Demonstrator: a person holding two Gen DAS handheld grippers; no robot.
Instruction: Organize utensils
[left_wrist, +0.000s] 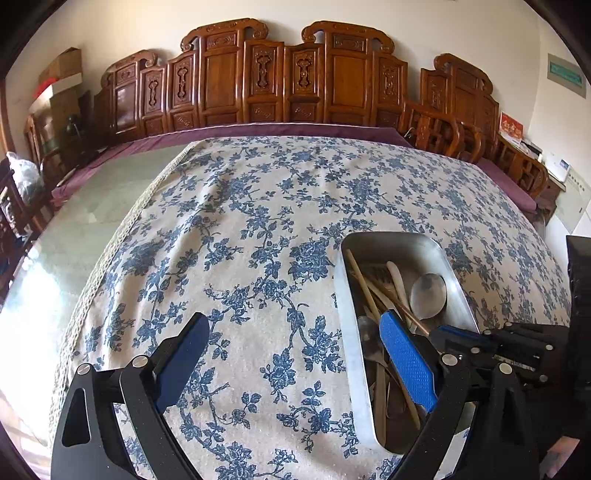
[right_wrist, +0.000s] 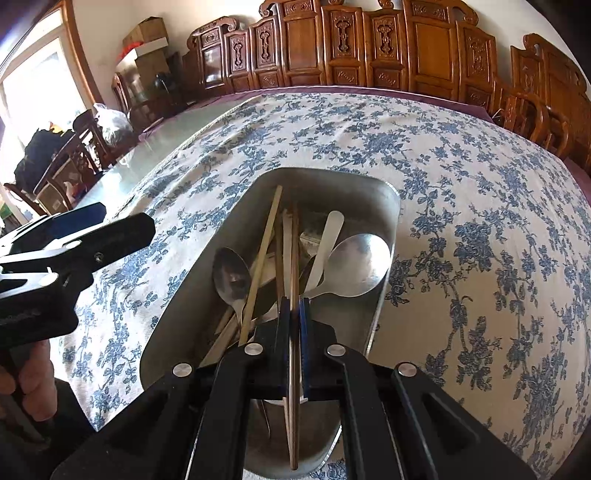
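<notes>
Steel tray (right_wrist: 388, 206) sits on the flowered cloth (left_wrist: 258, 221) of the bench, and all the utensils I can see lie inside it. I count two metal spoons: a big round-bowled one (right_wrist: 360, 264) against the tray's right wall and a smaller oval one (right_wrist: 231, 277) toward its left wall. Between them lies one pale flat-handled piece (right_wrist: 328, 236) (I cannot tell what its hidden end is) and a loose bundle of wooden chopsticks; I make out at least four, though the overlap keeps me from an exact count.

My right gripper (right_wrist: 294, 314) hangs over the near half of the tray, its jaws pressed together on a single dark brown chopstick (right_wrist: 294, 258). That stick runs straight along my jaws, lengthwise with the tray, its far end pointing toward the tray's far wall and its near end passing under me toward the near rim. A lighter chopstick (right_wrist: 264, 254) just left of it slants, far tip leaning right.

My left gripper (left_wrist: 291, 354) stands with its jaws wide apart and nothing between them. Its right finger (left_wrist: 406, 362) hovers above the tray's near-left part, and its left finger (left_wrist: 184, 362) is over bare cloth, well apart from the tray.
</notes>
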